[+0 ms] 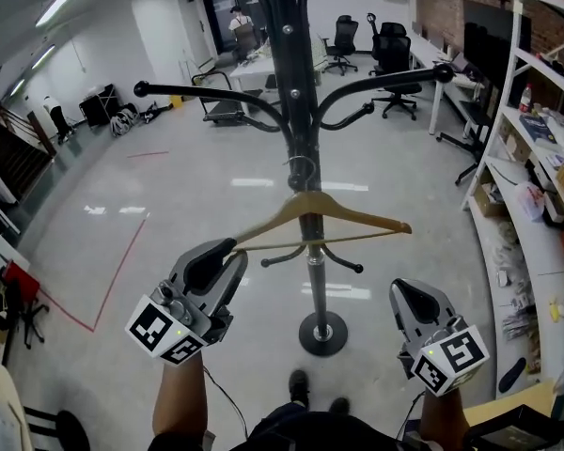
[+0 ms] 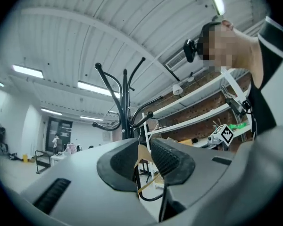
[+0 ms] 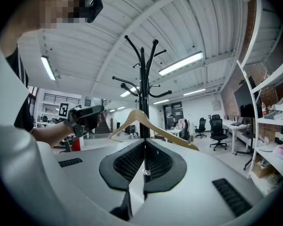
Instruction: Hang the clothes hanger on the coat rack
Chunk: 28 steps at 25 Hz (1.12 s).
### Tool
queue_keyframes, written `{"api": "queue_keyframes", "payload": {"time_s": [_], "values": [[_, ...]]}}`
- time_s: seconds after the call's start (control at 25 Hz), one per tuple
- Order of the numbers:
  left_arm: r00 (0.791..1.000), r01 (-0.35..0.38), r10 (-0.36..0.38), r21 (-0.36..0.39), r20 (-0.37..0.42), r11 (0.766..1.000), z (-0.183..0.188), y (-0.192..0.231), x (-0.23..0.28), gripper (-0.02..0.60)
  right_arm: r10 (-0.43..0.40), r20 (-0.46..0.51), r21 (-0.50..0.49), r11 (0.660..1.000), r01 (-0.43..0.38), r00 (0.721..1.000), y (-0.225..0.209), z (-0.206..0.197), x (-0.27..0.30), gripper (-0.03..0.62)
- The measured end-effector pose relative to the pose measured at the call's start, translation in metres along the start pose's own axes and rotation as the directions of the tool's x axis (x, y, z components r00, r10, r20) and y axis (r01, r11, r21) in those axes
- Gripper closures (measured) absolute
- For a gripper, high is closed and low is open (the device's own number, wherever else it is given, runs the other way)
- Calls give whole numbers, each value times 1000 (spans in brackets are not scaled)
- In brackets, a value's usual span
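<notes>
A: Gripping what, the left gripper (image 1: 227, 249)?
B: Its 2 jaws pinch the left end of the wooden hanger (image 1: 312, 207), which sits roughly level in front of the coat rack (image 1: 296, 92) pole, hook close against it. I can't tell whether it hangs there.
A: And the right gripper (image 1: 406, 301)?
B: Jaws pressed together on nothing, low, off to the pole's right.

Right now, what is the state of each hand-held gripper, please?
Left hand-held gripper: closed on the left end of the hanger.
Right hand-held gripper: closed, empty, apart from the hanger.
</notes>
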<state>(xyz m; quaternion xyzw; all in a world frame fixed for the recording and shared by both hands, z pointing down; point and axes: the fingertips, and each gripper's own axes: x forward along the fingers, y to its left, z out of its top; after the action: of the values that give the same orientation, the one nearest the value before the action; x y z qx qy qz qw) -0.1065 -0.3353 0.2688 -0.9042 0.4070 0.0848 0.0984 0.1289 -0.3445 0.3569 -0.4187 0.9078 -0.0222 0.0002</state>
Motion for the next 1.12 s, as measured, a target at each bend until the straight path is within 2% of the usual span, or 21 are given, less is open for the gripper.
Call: {"api": "queue_keyframes", "payload": {"time_s": [0.16, 0.2, 0.28, 0.48, 0.56, 0.68, 0.84, 0.96, 1.04, 1.12], "values": [[995, -94, 91, -131, -26, 987, -18, -13, -32, 539, 6, 11, -11, 1000, -6, 1000, 2, 1, -13, 585], [994, -106, 103, -165, -31, 981, -22, -18, -42, 569, 4, 9, -9, 1000, -4, 1000, 6, 0, -17, 585], [994, -113, 110, -202, -27, 973, -24, -28, -59, 580, -4, 5, -6, 1000, 4, 1000, 17, -1, -25, 585], [995, -99, 92, -168, -50, 981, -26, -44, -110, 580, -48, -26, -23, 999, 47, 998, 51, -8, -44, 585], [992, -123, 117, -201, -46, 972, -27, -47, -140, 580, -74, -64, -47, 996, 71, 995, 72, -18, -52, 585], [989, -147, 137, -245, -59, 958, -24, -57, -185, 581, -100, -98, -11, 995, 99, 990, 112, -31, -68, 585], [990, -106, 74, -298, -117, 948, -41, -84, -220, 581, -118, -143, 19, 992, 122, 983, 153, -48, -91, 585], [988, -86, 34, -345, -154, 935, -54, -109, -244, 581, -122, -155, 19, 992, 126, 980, 185, -45, -115, 585], [986, -91, 35, -351, -161, 932, -53, -123, -258, 581, -110, -131, 12, 994, 112, 985, 203, -35, -132, 586], [988, -105, 61, -328, -144, 939, -42, -136, -262, 581, -105, -112, 9, 994, 106, 988, 209, -29, -148, 586]]}}
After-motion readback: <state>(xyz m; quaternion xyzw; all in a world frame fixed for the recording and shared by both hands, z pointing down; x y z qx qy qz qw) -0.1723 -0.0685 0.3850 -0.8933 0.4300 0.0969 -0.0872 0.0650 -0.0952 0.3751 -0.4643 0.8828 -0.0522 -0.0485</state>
